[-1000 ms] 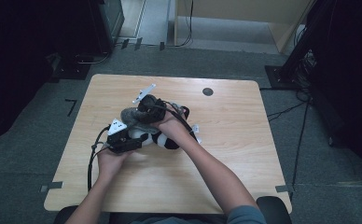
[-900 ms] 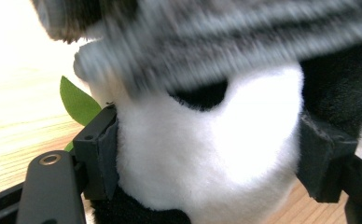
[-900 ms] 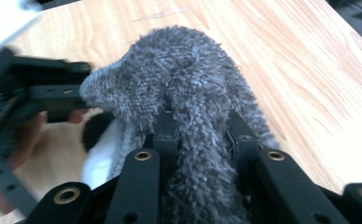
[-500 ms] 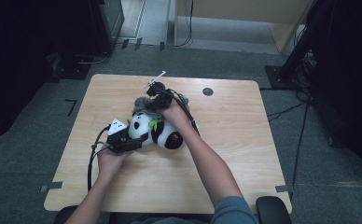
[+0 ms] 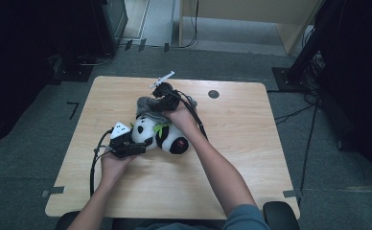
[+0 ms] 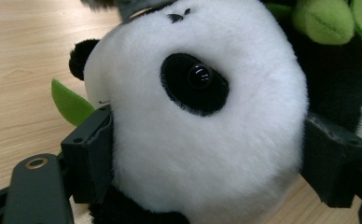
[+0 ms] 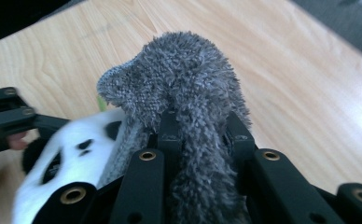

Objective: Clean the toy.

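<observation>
A black and white panda plush (image 5: 167, 138) with green leaves lies on the wooden table (image 5: 251, 158). My left gripper (image 5: 143, 143) comes from the left with the panda's head (image 6: 207, 116) between its jaws. The pads (image 6: 93, 158) touch the fur on both sides, and the jaws have just been opening a little. My right gripper (image 5: 156, 106) sits just behind the panda, shut on a grey fuzzy cloth (image 7: 184, 79) that bunches up above its fingertips (image 7: 200, 135). Below that cloth, the right gripper view has the panda's face (image 7: 72, 154) and the left gripper (image 7: 6, 119).
A small dark round spot (image 5: 213, 94) marks the table's back right part. Cables trail from both grippers across the tabletop. Dark equipment and a stand flank the table on the grey carpet. Bare wood lies to the right and at the front.
My right gripper has drawn the grey cloth away toward the back of the table, baring the panda's white head. The left hand has stayed put at the head.
</observation>
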`<state>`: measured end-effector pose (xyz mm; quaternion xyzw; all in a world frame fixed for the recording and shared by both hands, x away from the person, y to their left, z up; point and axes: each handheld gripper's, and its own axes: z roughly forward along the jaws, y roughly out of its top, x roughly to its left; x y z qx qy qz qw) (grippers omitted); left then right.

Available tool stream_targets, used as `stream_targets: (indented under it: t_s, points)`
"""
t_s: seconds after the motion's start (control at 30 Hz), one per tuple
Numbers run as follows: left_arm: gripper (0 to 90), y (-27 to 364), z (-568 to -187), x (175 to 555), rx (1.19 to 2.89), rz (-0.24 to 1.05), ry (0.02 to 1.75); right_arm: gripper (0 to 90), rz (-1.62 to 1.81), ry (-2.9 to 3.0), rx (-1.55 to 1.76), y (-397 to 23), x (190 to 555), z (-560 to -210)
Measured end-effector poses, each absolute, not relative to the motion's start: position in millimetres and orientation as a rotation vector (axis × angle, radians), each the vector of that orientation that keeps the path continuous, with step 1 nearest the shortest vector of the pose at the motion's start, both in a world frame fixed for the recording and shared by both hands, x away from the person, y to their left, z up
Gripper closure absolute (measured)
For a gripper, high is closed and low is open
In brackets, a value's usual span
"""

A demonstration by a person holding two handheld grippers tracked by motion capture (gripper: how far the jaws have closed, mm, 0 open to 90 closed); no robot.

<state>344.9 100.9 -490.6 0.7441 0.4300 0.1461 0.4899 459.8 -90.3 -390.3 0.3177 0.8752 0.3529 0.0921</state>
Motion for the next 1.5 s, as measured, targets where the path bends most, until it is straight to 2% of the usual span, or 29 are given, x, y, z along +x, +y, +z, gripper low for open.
stream_targets:
  t_s: [0.2,0.4,0.7,0.87,0.97,1.3,1.5]
  points:
    - [14.2,104,-489,347,1.792,0.33,1.051,74.1,1.134,2.592,0.84,-97,424,-368]
    - [16.3,104,-484,349,1.847,0.331,1.051,74.1,1.187,2.597,0.8,-106,394,-365]
    - [27.3,100,-478,346,1.883,0.344,1.071,74.0,1.18,2.588,0.766,-113,345,-389]
    - [28.0,98,-477,344,1.887,0.342,1.091,74.5,1.16,2.574,0.779,-113,330,-401]
    - [28.2,96,-477,344,1.903,0.356,1.093,75.1,1.144,2.535,0.777,-116,321,-420]
    - [28.1,93,-478,344,1.888,0.349,1.124,76.2,1.036,2.511,0.741,-117,300,-430]
    - [28.0,92,-477,344,1.88,0.336,1.147,76.4,1.115,2.513,0.802,-125,290,-431]
